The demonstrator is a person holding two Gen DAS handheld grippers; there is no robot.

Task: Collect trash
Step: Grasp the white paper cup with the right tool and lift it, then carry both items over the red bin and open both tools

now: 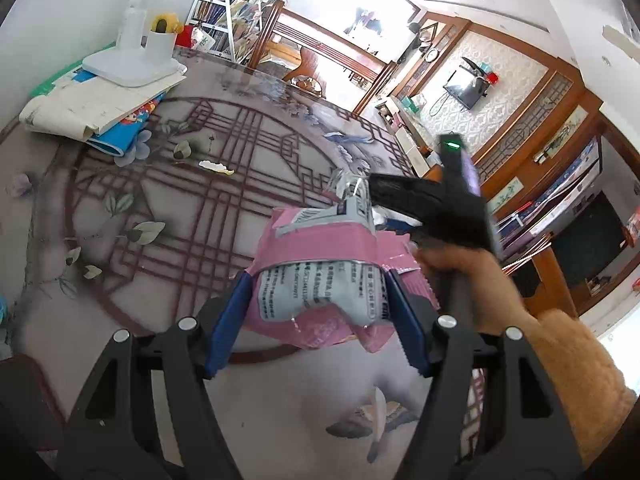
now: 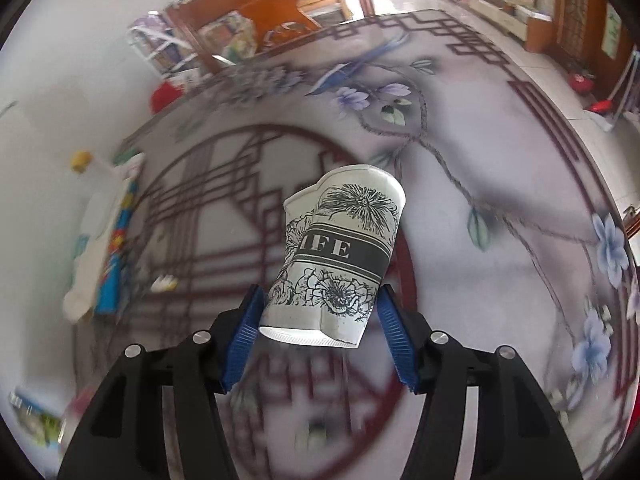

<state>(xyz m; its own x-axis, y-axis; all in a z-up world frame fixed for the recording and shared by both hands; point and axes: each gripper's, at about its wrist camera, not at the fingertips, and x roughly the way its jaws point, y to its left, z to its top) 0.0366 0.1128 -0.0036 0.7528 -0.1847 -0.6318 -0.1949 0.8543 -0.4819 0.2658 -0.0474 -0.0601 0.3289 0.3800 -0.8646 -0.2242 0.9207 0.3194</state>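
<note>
My left gripper [image 1: 318, 280] is shut on a bundle of trash: a grey printed packet [image 1: 316, 296] wrapped in a pink plastic bag [image 1: 320, 246], held just above the table. Both blue pads press its sides. My right gripper [image 2: 320, 292] is shut on a crumpled white paper cup [image 2: 340, 252] with black flower prints, tilted with its base towards the camera. In the left wrist view the right tool's black body [image 1: 436, 200] and the hand holding it [image 1: 472, 280] sit just right of the bundle. A torn white and yellow scrap [image 1: 216, 167] lies on the table farther back.
The round table [image 1: 120, 320] has a glossy flower and lattice cover. At its far left lies a stack of papers and books [image 1: 92, 112] under a white lamp base [image 1: 132, 68]. A small purple item [image 1: 20, 184] sits near the left edge. Shelves and wooden furniture stand beyond.
</note>
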